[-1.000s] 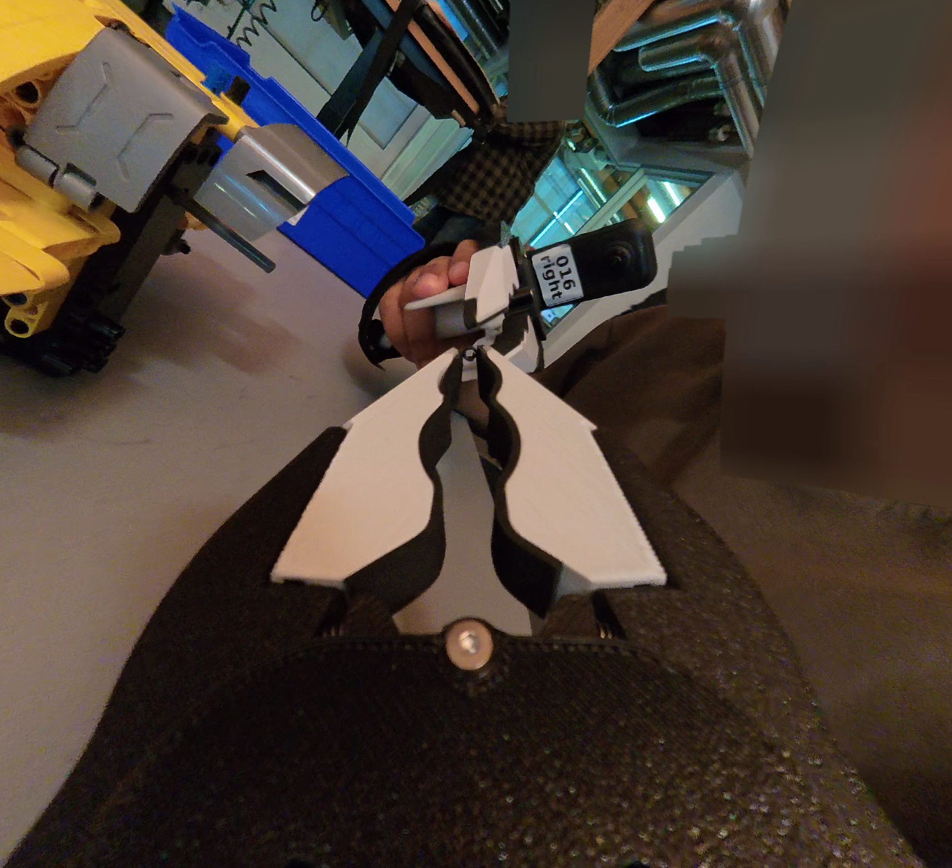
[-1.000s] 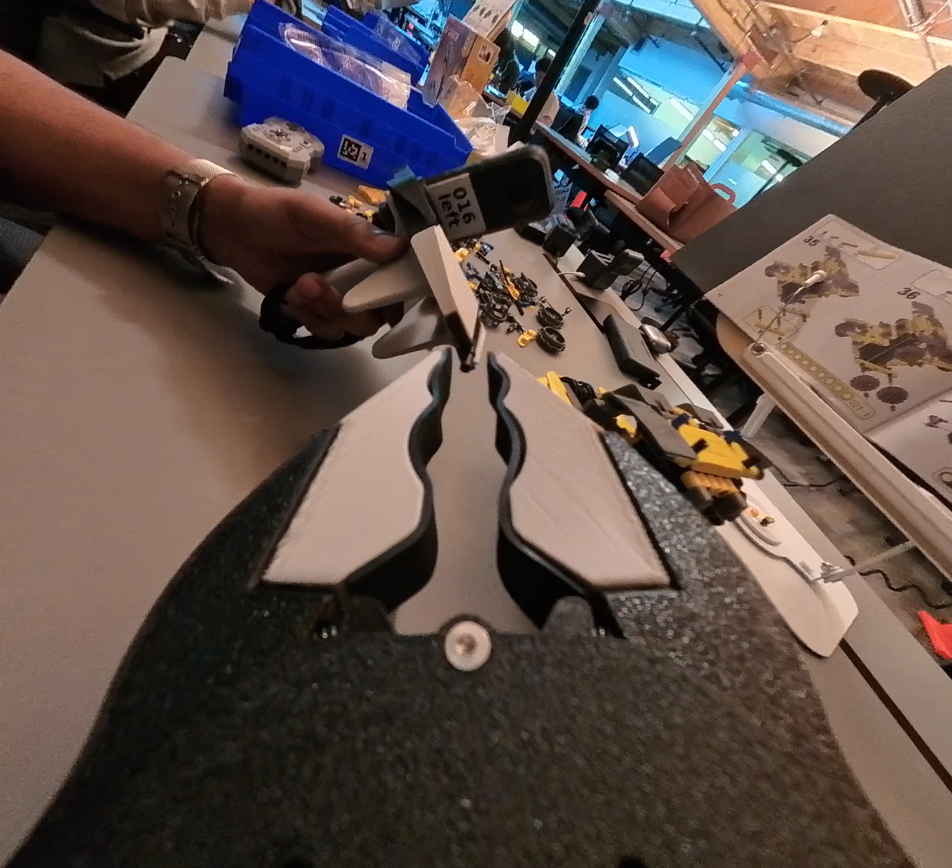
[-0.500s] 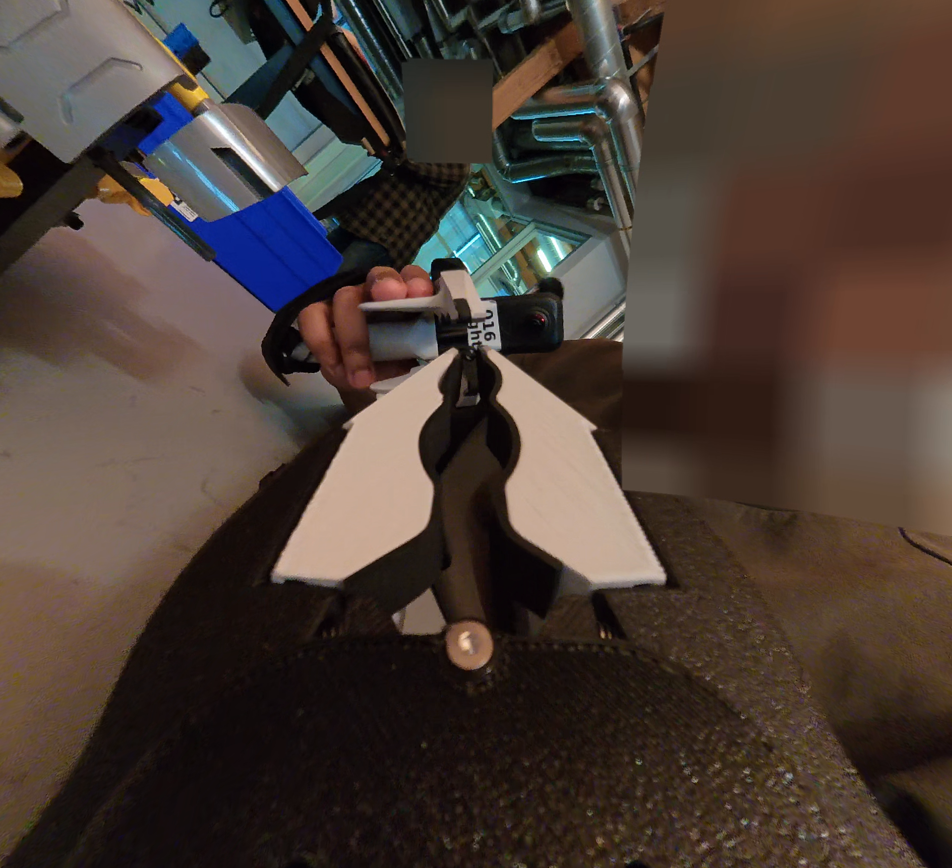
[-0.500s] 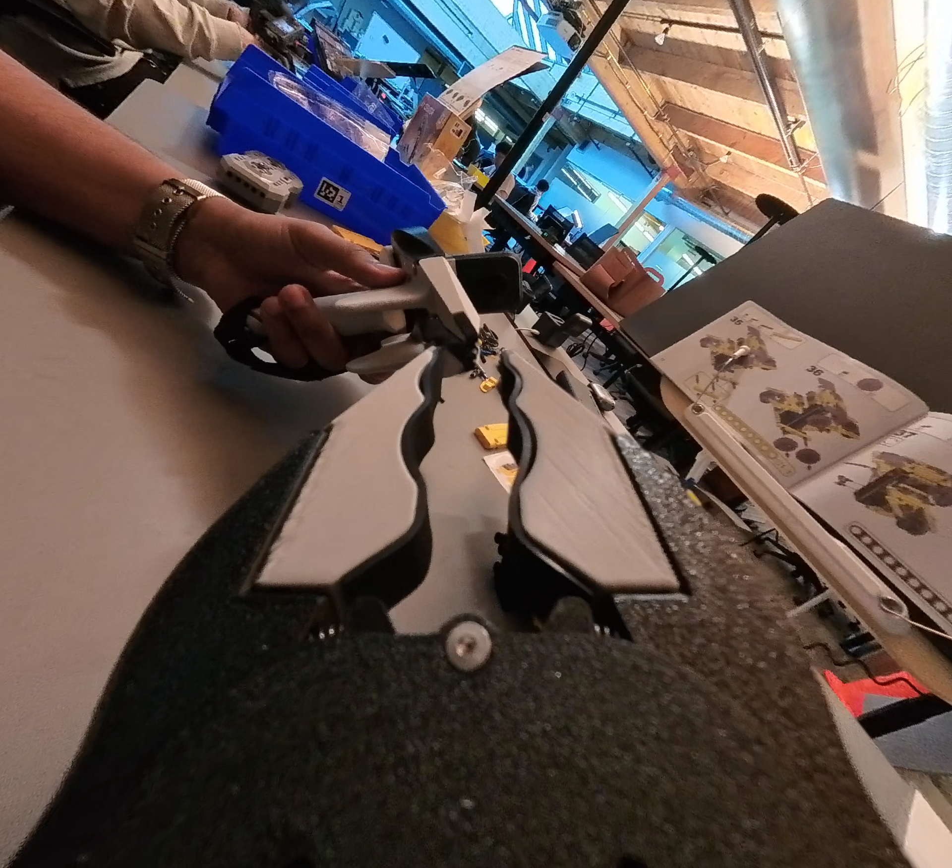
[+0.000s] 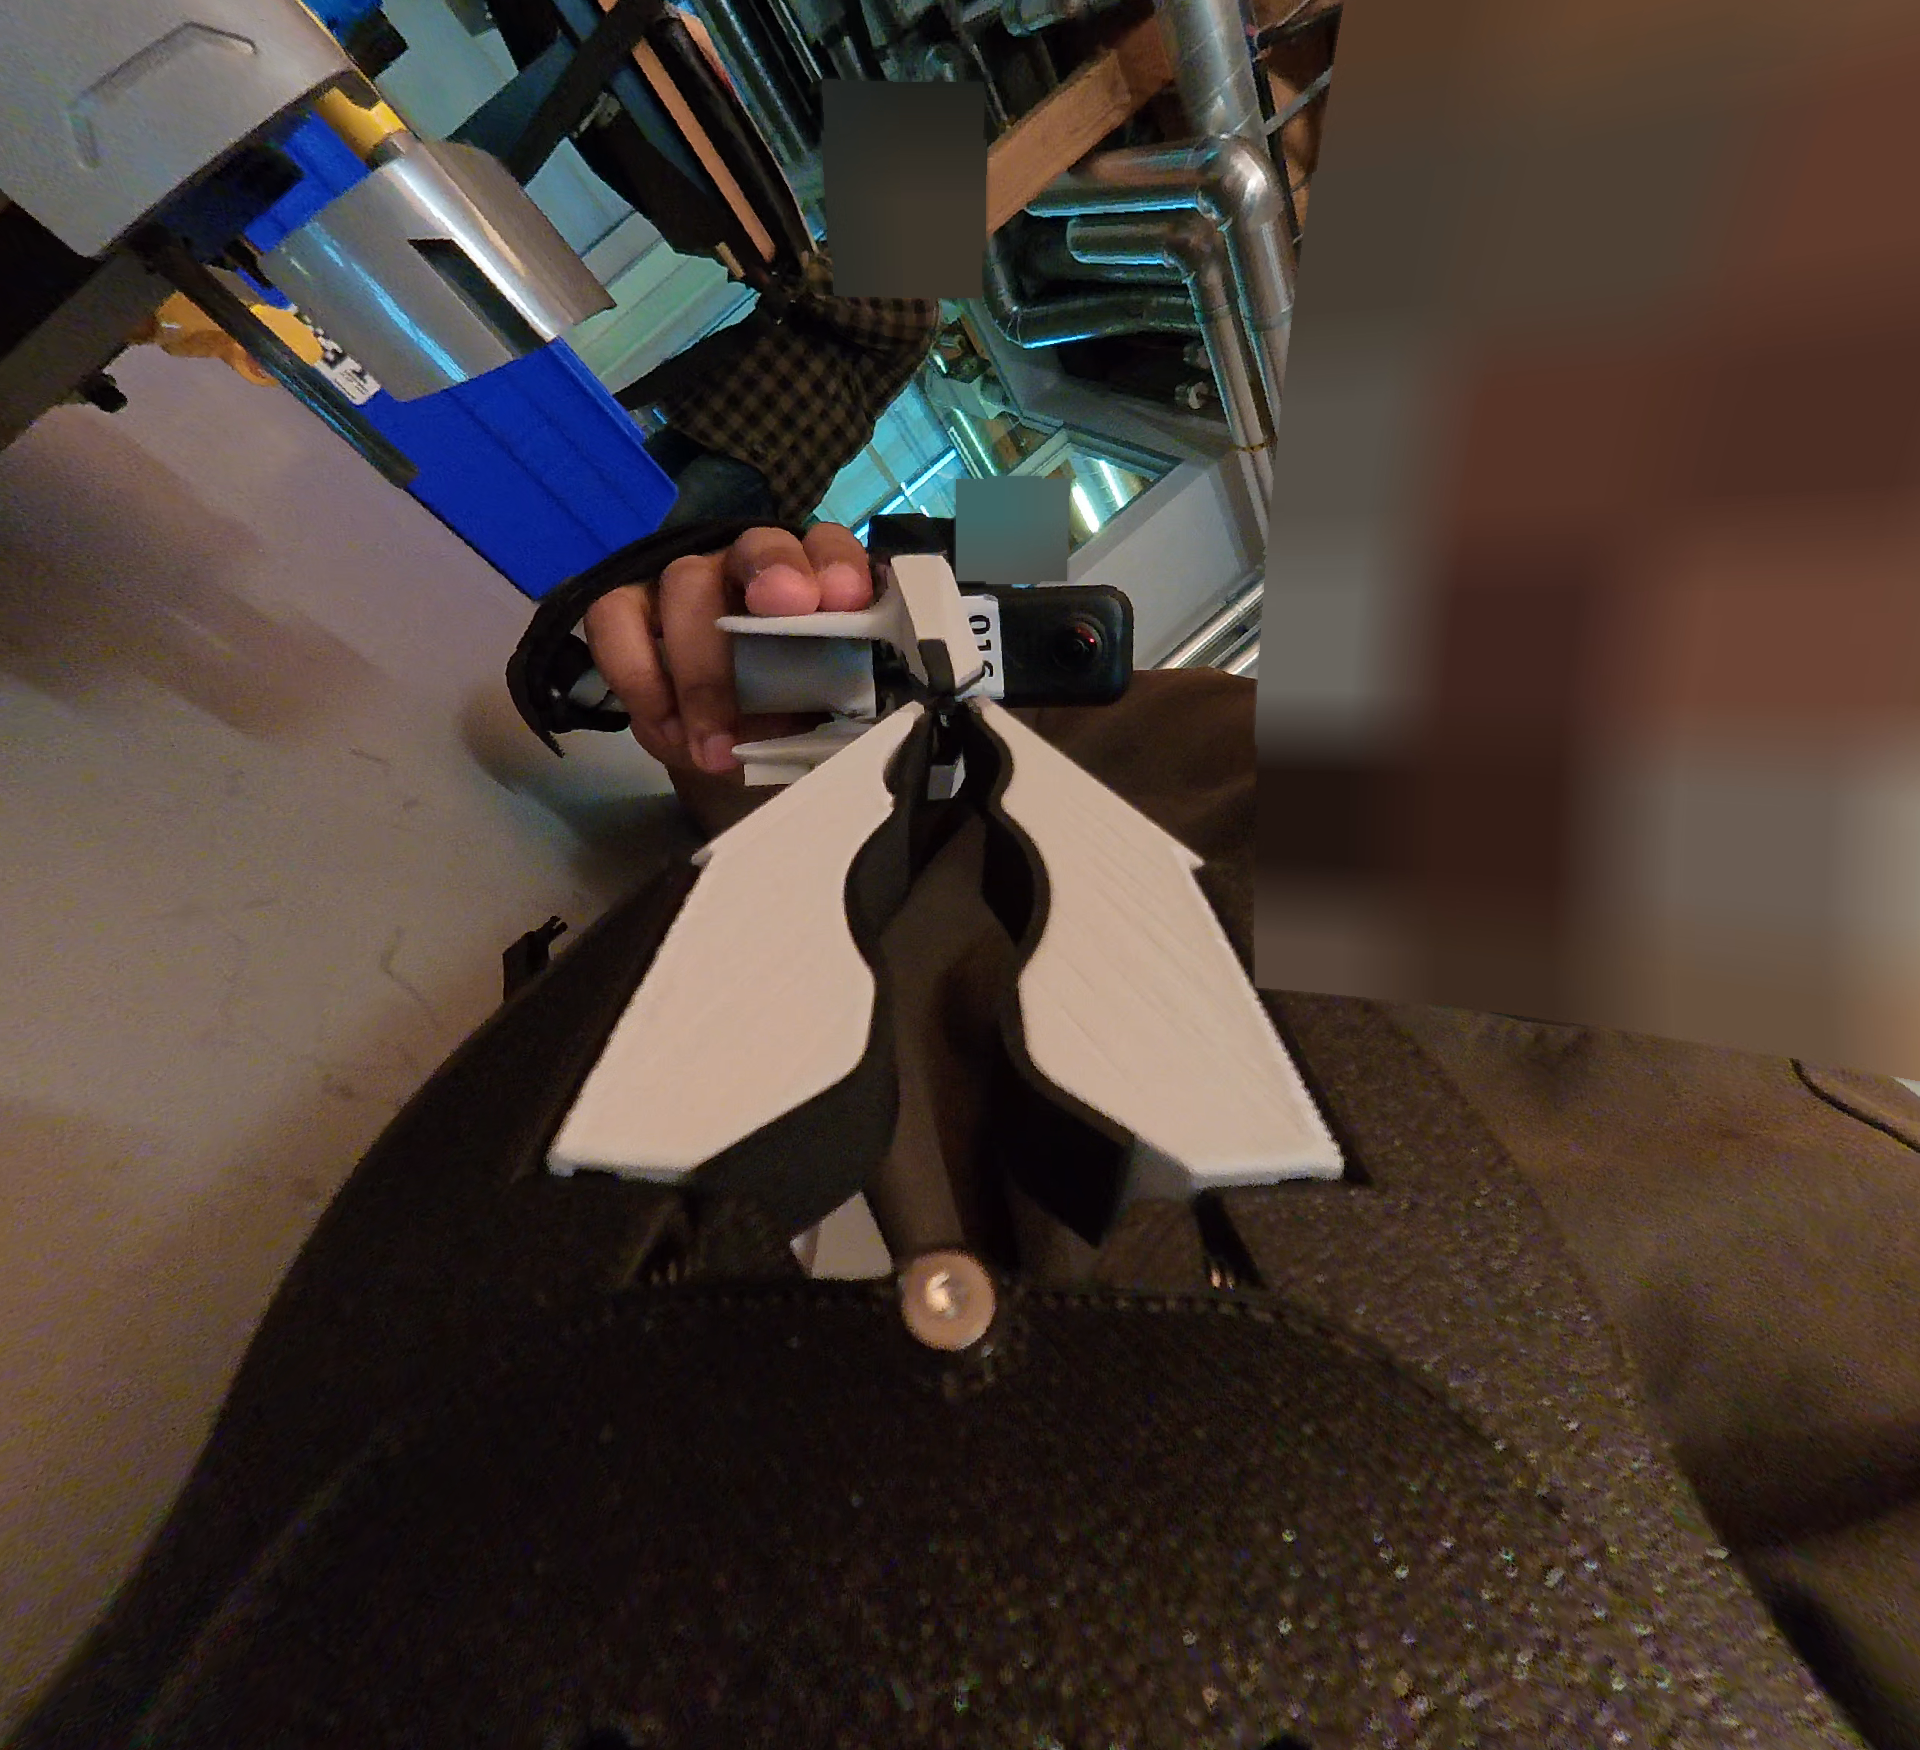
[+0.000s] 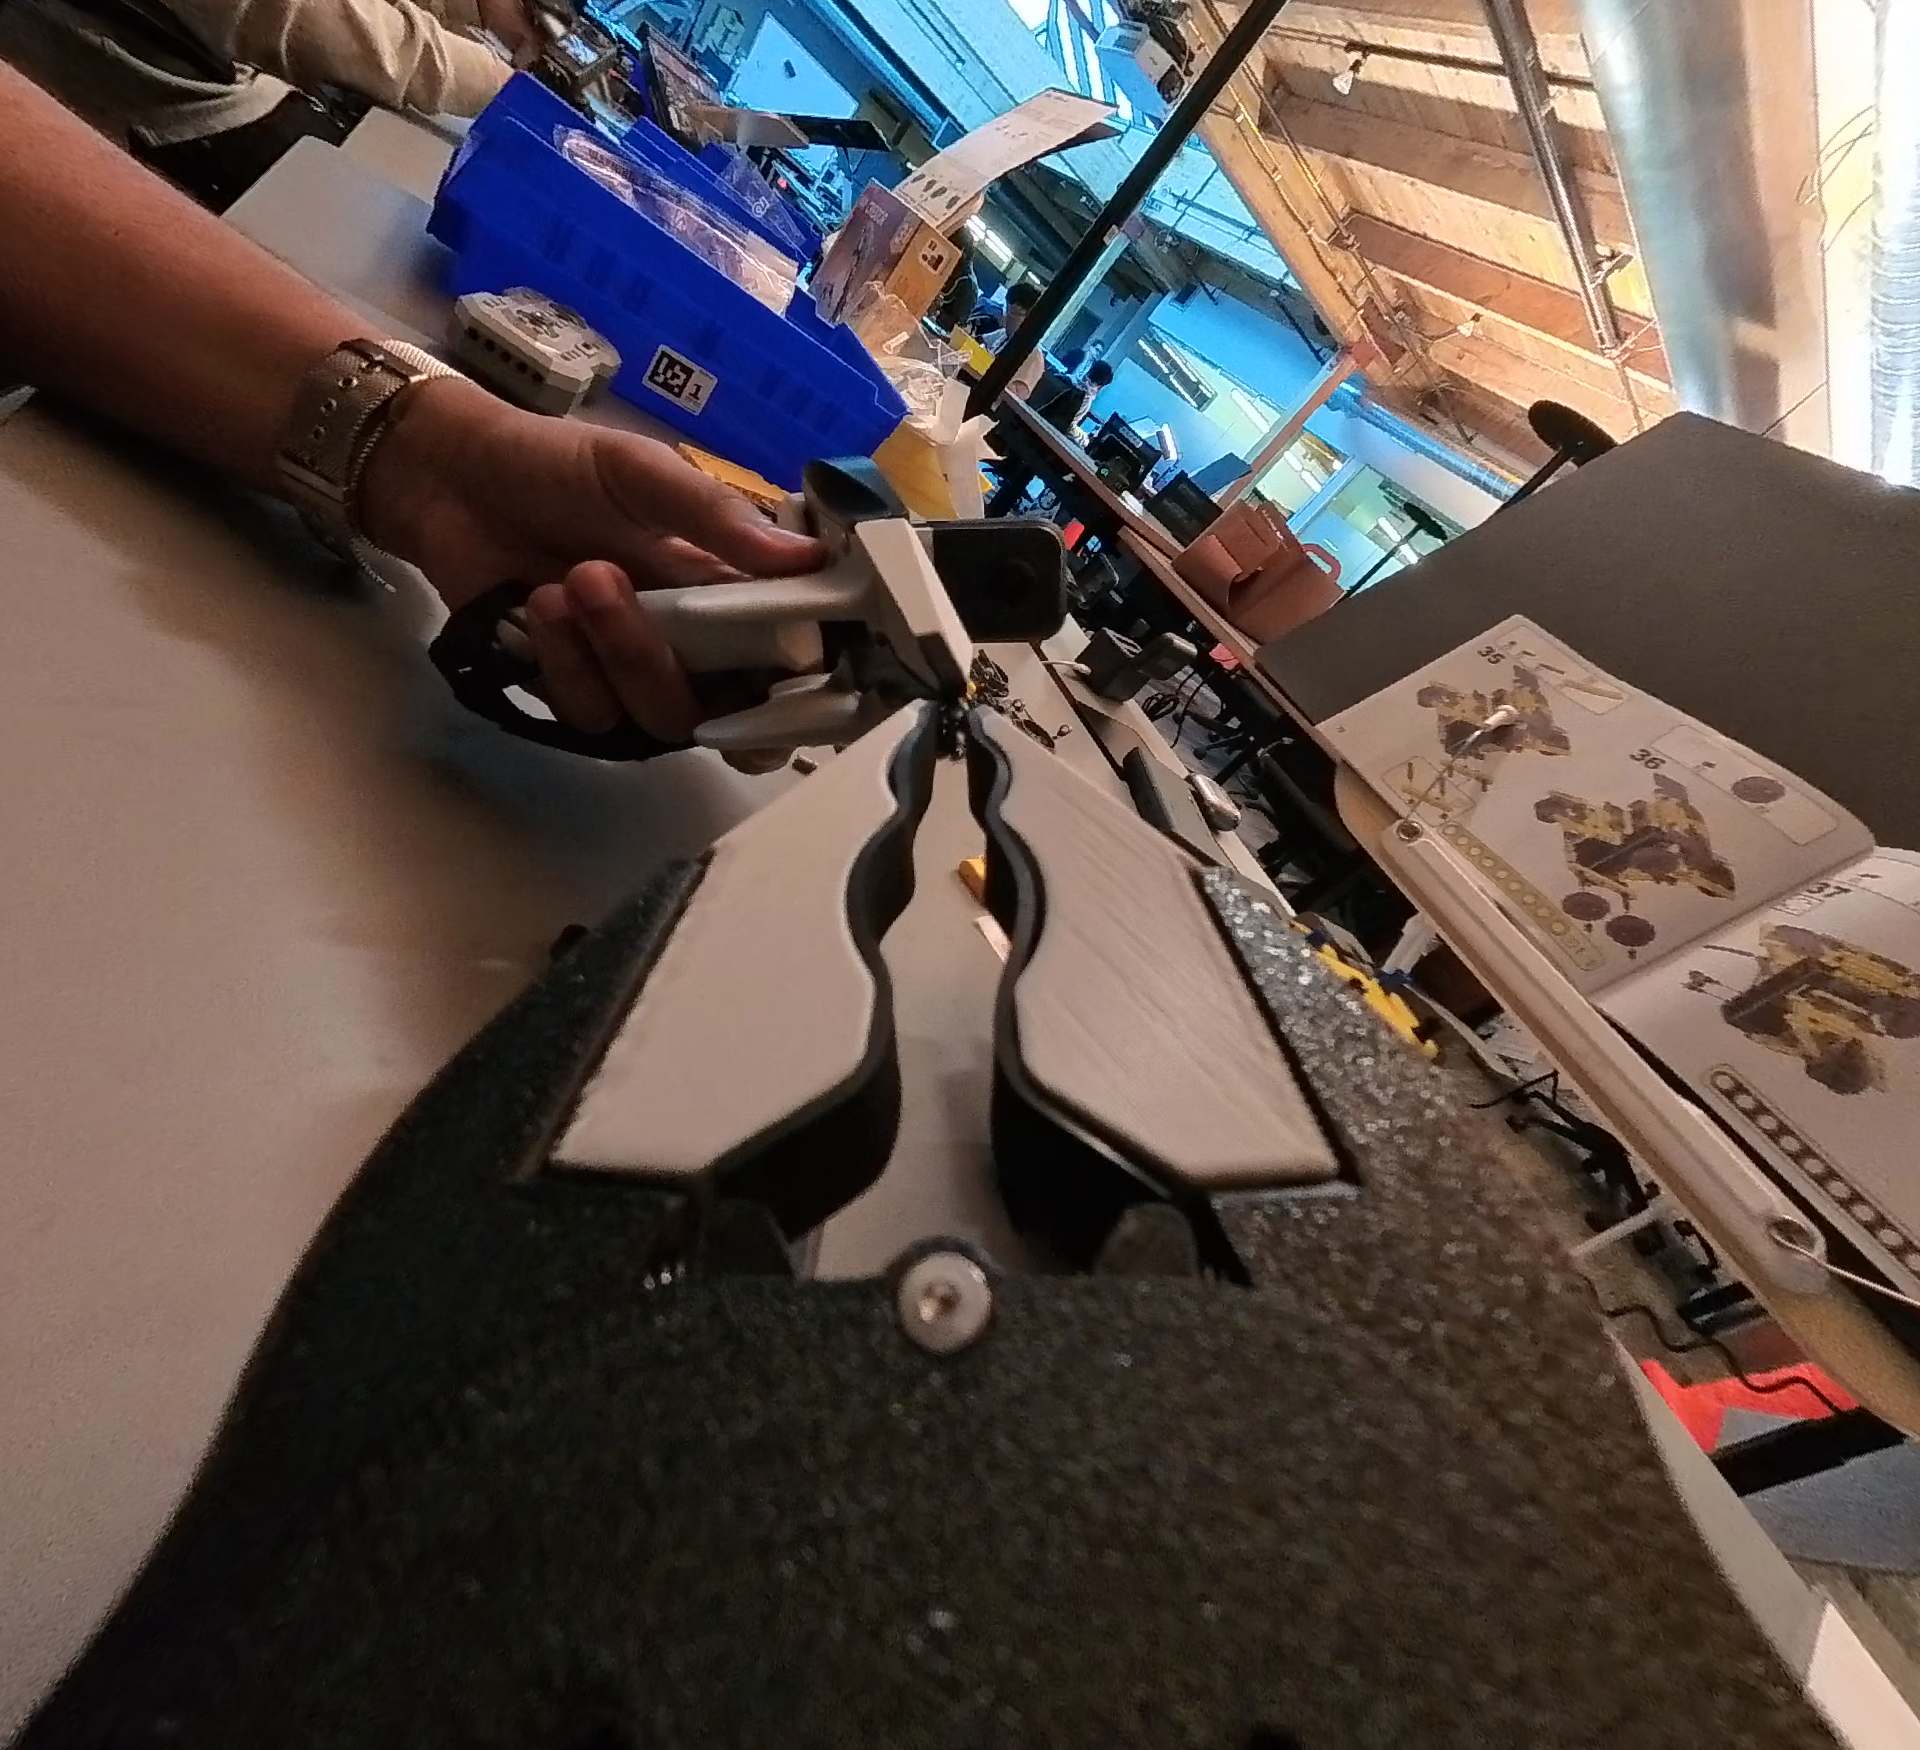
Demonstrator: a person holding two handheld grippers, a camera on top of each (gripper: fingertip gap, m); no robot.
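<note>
In the left wrist view my left gripper (image 5: 940, 724) is shut on a small black piece with a grey end (image 5: 943, 770), which sits between its fingertips. My right gripper (image 5: 935, 661), held by a hand (image 5: 675, 651), meets it tip to tip from beyond. In the right wrist view my right gripper (image 6: 951, 734) has its jaws closed on a small black piece (image 6: 951, 750) at the tips. The left gripper (image 6: 951, 672) touches that same spot from the far side, above the grey table (image 6: 208, 869).
A yellow and grey brick-built machine (image 5: 156, 38) and a blue bin (image 5: 520, 453) stand at the left. An open instruction booklet (image 6: 1610, 817) is propped at the right. A blue bin (image 6: 644, 298), a grey block (image 6: 530, 344) and loose small parts (image 6: 1023, 724) lie beyond. The tips of both grippers are at nearly the same place.
My right gripper opened wider, then closed on the small black piece at the left gripper's tips. Both grippers tilted and drew together; the left stayed shut throughout.
</note>
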